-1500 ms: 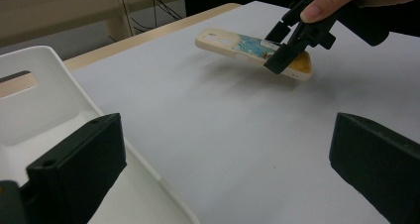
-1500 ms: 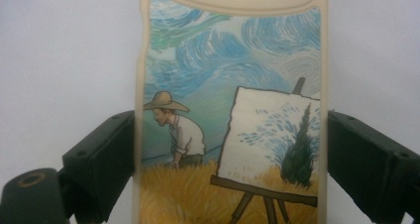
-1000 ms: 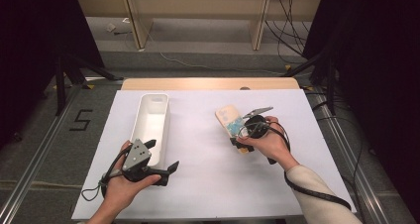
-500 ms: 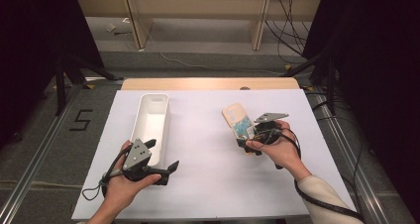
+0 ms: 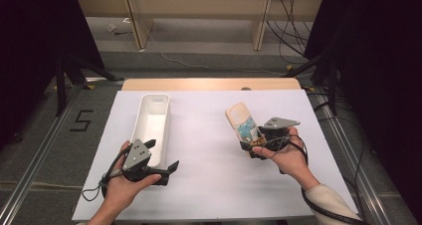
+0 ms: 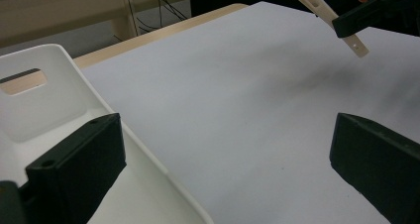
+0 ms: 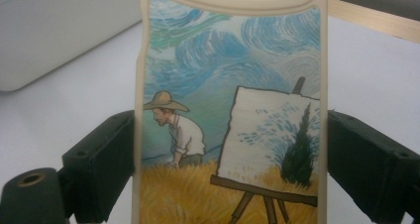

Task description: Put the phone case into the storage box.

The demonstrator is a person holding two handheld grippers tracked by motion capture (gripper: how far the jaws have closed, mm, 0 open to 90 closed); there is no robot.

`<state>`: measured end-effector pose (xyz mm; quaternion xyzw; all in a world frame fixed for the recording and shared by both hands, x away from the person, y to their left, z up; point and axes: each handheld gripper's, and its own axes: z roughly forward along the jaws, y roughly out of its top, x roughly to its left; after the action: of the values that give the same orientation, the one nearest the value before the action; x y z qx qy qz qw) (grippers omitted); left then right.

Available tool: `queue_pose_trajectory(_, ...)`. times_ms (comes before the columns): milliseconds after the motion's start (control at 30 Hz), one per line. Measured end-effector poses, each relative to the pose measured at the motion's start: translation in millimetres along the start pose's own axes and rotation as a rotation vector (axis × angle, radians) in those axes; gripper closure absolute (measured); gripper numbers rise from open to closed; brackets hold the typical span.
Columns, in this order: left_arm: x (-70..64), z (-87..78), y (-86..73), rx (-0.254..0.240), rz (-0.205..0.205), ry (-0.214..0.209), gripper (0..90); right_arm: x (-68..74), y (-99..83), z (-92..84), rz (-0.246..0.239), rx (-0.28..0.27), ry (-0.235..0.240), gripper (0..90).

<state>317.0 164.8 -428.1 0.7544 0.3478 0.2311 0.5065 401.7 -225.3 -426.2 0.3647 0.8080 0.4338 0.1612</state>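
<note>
right gripper point(image 5: 253, 146) carried the phone case point(image 5: 241, 121) rightward, fingers clamping it; left gripper point(image 5: 161, 158) fingers wide

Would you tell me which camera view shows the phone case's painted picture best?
The right gripper view: the phone case faces the camera between the jaws, its painter and easel clear. The high view shows it small; the left gripper view shows its thin edge.

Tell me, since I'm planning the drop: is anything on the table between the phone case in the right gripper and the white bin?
Nothing visible. The right gripper grips the phone case by its edges, and only bare white table cover separates it from the white bin. The left gripper sits near the bin's near end, off that line.
</note>
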Motion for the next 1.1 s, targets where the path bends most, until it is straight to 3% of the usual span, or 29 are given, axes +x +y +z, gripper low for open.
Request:
queue_pose_trajectory(700,2.5,1.6,7.7,0.002,-0.019,0.03,2.1,19.2,-13.1,-15.1,-0.03,-0.08,0.029,11.8)
queue_pose_trajectory(867,0.4,6.5,17.7,0.023,-0.038,0.021,3.1,24.3,-15.5,-17.1,-0.038,-0.089,0.034,11.8)
queue_pose_trajectory(1100,-8.8,20.5,37.3,0.003,-0.046,-0.023,3.2,28.7,-15.9,-19.5,-0.047,-0.108,0.03,11.9)
